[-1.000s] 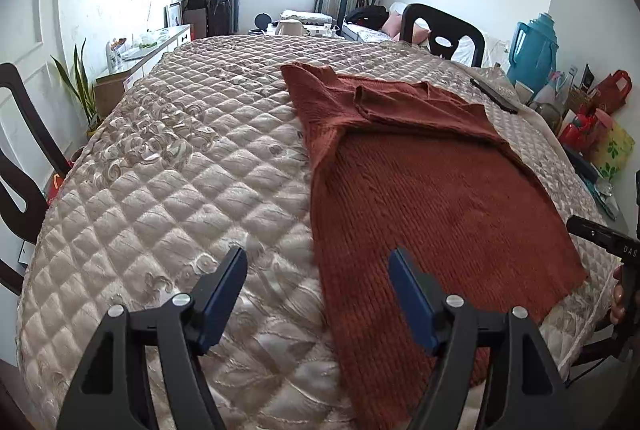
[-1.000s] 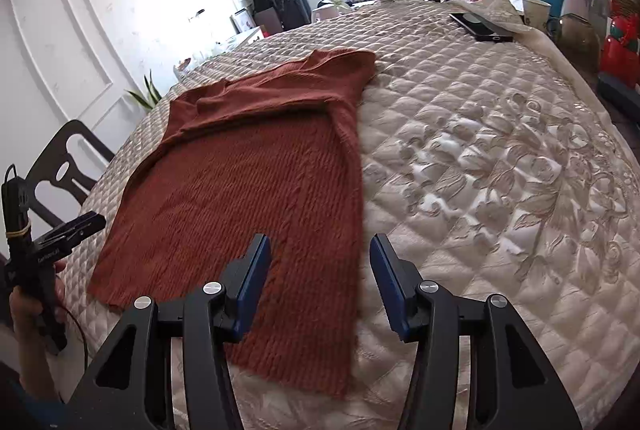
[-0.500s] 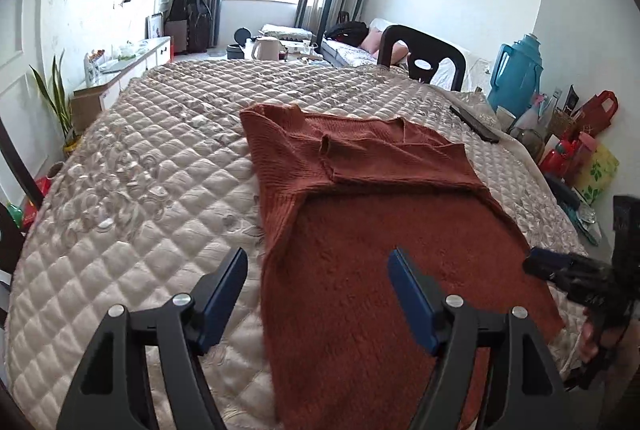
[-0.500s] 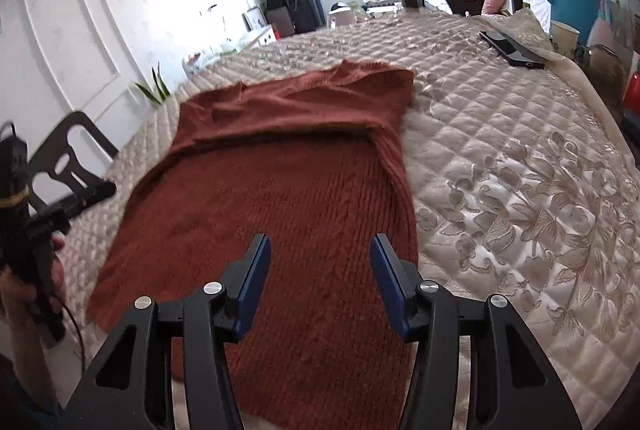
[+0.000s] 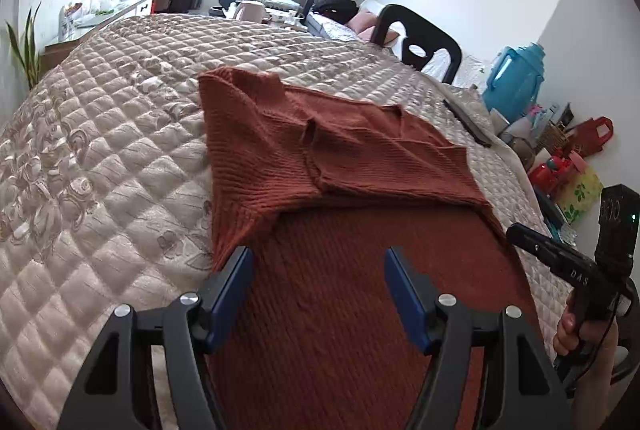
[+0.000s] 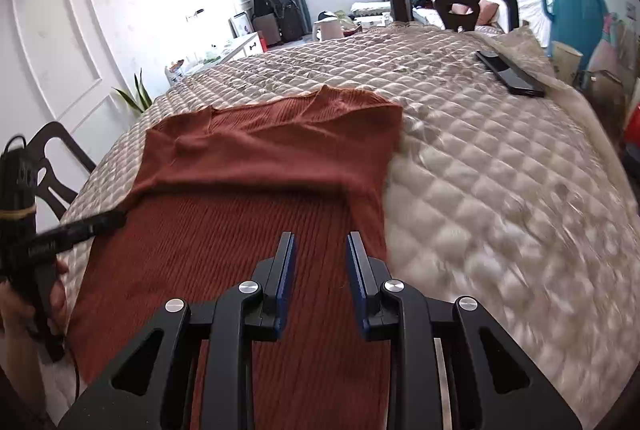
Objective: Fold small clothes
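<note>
A rust-brown knitted sweater [image 5: 340, 190] lies flat on the quilted beige cover, sleeves folded across its upper part; it also shows in the right wrist view [image 6: 248, 190]. My left gripper [image 5: 320, 290] is open and empty, hovering over the sweater's lower body near its left edge. My right gripper [image 6: 320, 278] is open with a narrower gap, empty, over the sweater's lower body near its right edge. Each gripper also appears at the side of the other's view: the right [image 5: 560, 262], the left [image 6: 76, 230].
The quilted cover [image 5: 100, 150] spreads wide to the left of the sweater and to its right [image 6: 500, 170]. A black phone [image 6: 510, 72] lies near the far right edge. A dark chair [image 5: 420, 42] stands behind; a blue jug [image 5: 516, 78] and bags stand right.
Both grippers have moved forward and inward over the sweater's lower body. The right gripper's jaws have narrowed. The sweater has not moved.
</note>
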